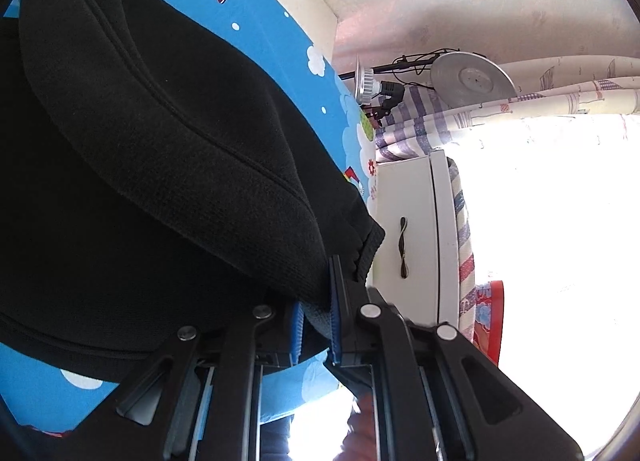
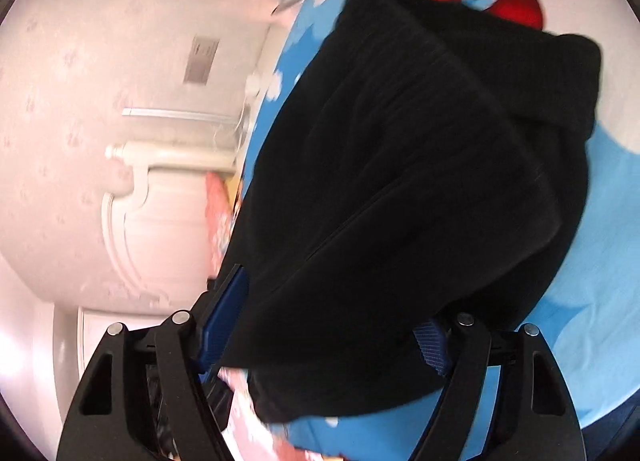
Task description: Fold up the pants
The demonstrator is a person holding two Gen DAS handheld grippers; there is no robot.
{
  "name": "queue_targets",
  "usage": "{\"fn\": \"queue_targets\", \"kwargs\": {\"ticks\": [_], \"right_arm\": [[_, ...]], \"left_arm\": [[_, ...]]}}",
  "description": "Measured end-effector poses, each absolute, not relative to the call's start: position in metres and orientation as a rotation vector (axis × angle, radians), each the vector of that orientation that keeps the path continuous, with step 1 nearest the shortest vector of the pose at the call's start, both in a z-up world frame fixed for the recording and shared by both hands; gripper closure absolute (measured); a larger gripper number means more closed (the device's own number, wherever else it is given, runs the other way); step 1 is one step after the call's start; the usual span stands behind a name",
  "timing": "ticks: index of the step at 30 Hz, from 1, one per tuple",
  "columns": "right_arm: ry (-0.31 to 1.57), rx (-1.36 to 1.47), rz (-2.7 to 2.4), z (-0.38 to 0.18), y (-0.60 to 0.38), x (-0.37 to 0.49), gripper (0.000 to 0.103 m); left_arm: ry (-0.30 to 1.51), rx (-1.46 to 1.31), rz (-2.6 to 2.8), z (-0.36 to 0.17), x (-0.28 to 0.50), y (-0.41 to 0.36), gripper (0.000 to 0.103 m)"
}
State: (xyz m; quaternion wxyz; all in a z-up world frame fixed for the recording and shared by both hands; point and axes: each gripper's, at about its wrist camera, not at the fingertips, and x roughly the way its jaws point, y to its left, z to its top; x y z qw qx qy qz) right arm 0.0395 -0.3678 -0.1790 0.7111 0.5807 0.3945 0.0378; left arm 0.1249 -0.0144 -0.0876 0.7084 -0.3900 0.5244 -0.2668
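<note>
The black knit pants (image 1: 160,141) lay folded over on the blue cartoon-print bed sheet (image 1: 280,41). The left gripper (image 1: 316,313) pinched a ribbed corner tight. The right gripper (image 2: 324,341) stood wide, cloth between its jaws; whether it gripped, I couldn't tell. Fabric looked thick, soft and floppy — best held at hems and the waistband.
</note>
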Motion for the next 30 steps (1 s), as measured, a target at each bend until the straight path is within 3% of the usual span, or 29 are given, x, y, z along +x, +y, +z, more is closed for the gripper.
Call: {"fn": "queue_targets", "kwargs": {"ticks": [1,2,5,9,12,14,20,23,30], "right_arm": [[0.859,1.282,0.066,-0.179,-0.372,0.037,0.056],[0.849,1.227,0.049,-0.175,-0.376,0.037,0.075],[0.796,1.024,0.032,-0.142,-0.379,0.027,0.084],[0.78,0.848,-0.023,-0.111,-0.391,0.021,0.086],[0.923,0.834,-0.1,-0.149,-0.4,0.026,0.086],[0.985,0.845,-0.118,-0.172,-0.401,0.025,0.086],[0.982,0.785,-0.106,-0.171,-0.397,0.025,0.086],[0.984,0.743,-0.109,-0.166,-0.388,0.024,0.086],[0.989,0.732,-0.1,-0.163,-0.384,0.028,0.086]], "left_arm": [[1.161,-0.865,-0.595,-0.087,0.124,-0.015,0.093],[1.16,-0.864,-0.596,-0.088,0.122,-0.014,0.093],[1.173,-0.846,-0.585,-0.093,0.112,-0.018,0.093],[1.209,-0.786,-0.623,-0.108,0.085,-0.034,0.092],[1.31,-0.827,-0.606,-0.145,0.085,-0.039,0.086],[1.351,-0.865,-0.605,-0.158,0.087,-0.032,0.068],[1.081,-0.869,-0.506,-0.103,0.107,0.071,0.046],[0.963,-0.741,-0.236,-0.08,0.153,0.141,0.043],[1.069,-0.644,0.019,-0.082,0.321,0.22,0.041]]}}
